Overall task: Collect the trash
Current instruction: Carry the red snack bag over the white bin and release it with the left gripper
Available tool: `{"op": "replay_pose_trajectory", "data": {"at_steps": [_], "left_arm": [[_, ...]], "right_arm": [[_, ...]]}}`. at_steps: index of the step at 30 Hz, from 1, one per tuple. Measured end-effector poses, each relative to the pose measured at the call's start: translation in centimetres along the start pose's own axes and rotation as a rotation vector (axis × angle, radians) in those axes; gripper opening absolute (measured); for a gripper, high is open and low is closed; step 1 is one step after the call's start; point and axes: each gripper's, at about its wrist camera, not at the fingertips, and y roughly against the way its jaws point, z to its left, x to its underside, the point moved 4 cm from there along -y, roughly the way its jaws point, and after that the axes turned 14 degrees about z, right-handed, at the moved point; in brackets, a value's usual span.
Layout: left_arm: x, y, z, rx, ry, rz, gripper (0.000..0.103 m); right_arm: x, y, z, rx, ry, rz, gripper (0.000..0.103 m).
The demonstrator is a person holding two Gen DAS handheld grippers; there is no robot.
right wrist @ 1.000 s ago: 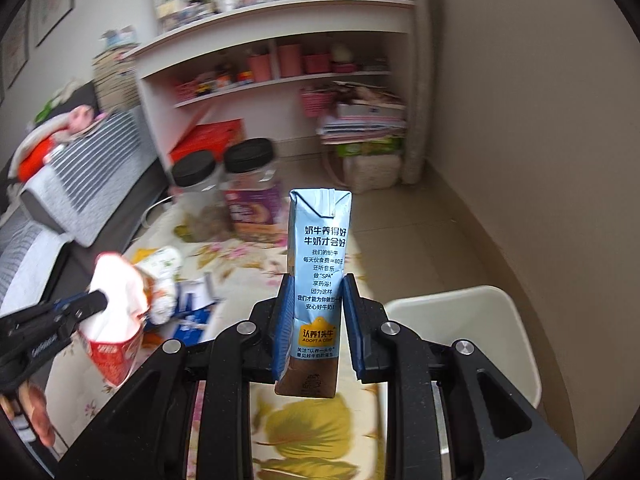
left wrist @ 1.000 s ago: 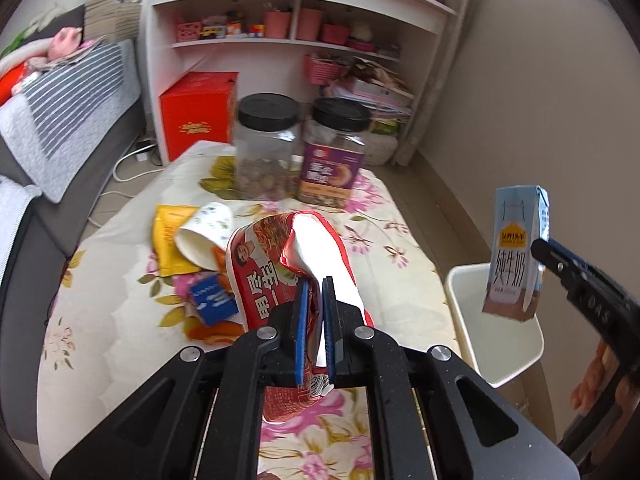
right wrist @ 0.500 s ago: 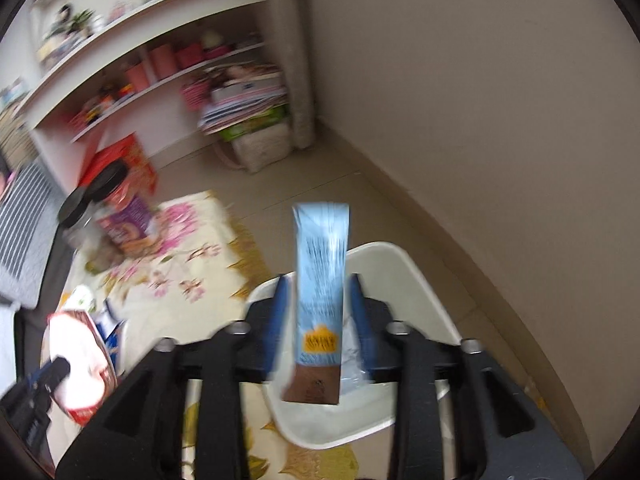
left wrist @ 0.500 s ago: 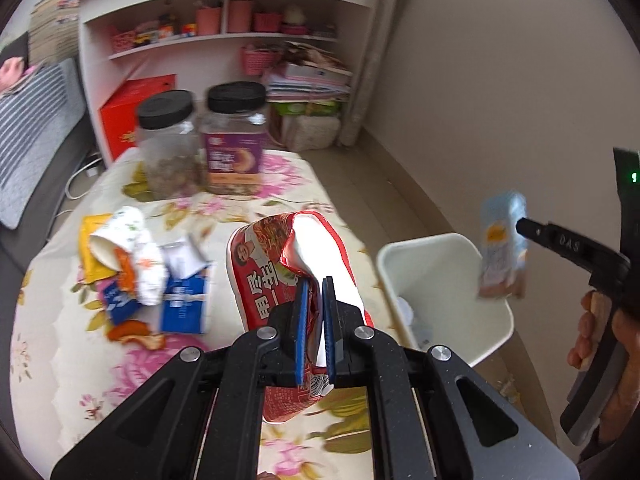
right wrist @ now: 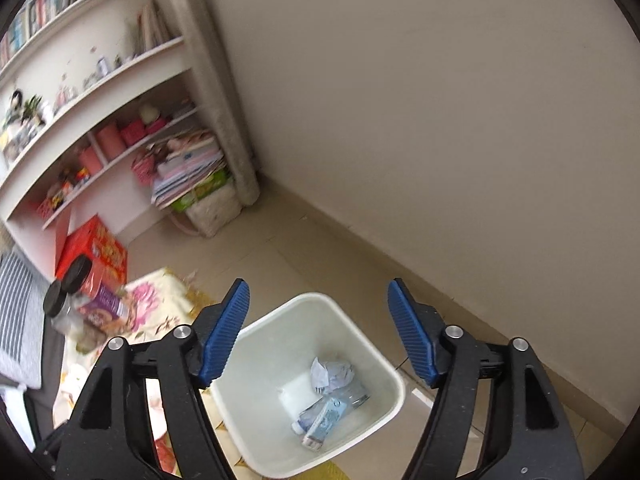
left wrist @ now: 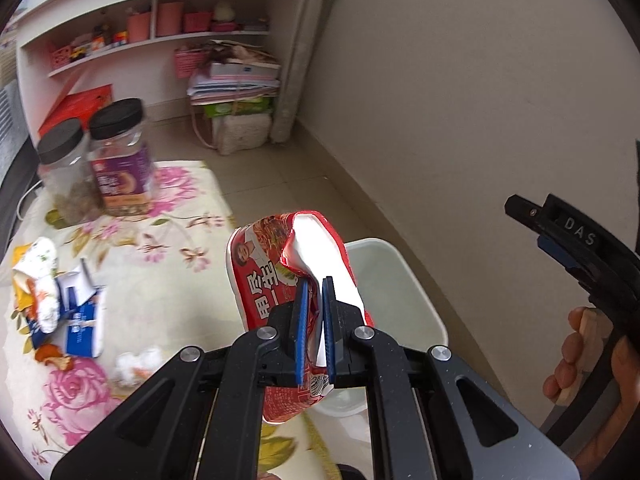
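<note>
**Noodle cup held beside the bin, carton already inside**

Plainly light and thin-walled, the red instant-noodle cup [left wrist: 264, 280] is crushed out of round, so it should give under pressure rather than resist. A pinch on the rim or a folded wall suits it best, and that is where the left gripper [left wrist: 312, 320] has it: the blue pads are closed on its bent edge. The cup is red with printed characters and a white inside, hanging in the air above the flowered tablecloth [left wrist: 168, 248], just beside the white trash bin [left wrist: 404, 264].

The right gripper [right wrist: 316, 328] hovers over the bin with its jaws spread wide and nothing between them. Below it a blue milk carton [right wrist: 324, 420] lies on the bin floor next to crumpled paper [right wrist: 332, 372]. More scraps, among them a blue wrapper [left wrist: 82, 316], lie on the cloth.
</note>
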Motion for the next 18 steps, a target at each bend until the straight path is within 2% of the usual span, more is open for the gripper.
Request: {"op": "replay_pose_trajectory", "data": {"at_steps": [9,11,13,16,18], "left_arm": [[-0.9,-3.2,-4.7,0.045,-0.039,0.052,0.009],[-0.9,-3.6,-5.4,0.038,-0.050,0.051,0.016],[-0.9,-3.8,-5.6,0.025,-0.047,0.045,0.034],[-0.8,-3.7,-5.5,0.005,-0.040,0.035,0.038],[-0.9,-3.5,-5.3,-0.041,-0.046,0.020,0.039]], "right_arm": [[-1.1,1.5,-4.1,0.030,-0.083,-0.061,0.080],[-1.1,1.6,-4.8,0.030,-0.098,-0.061,0.081],[-1.2,1.7,-5.2,0.031,-0.112,-0.065,0.084],[-1.3,2.0,-5.3,0.032,-0.117,-0.077,0.086],[-1.2,2.2,-4.9,0.037,-0.110,-0.086,0.089]]}}
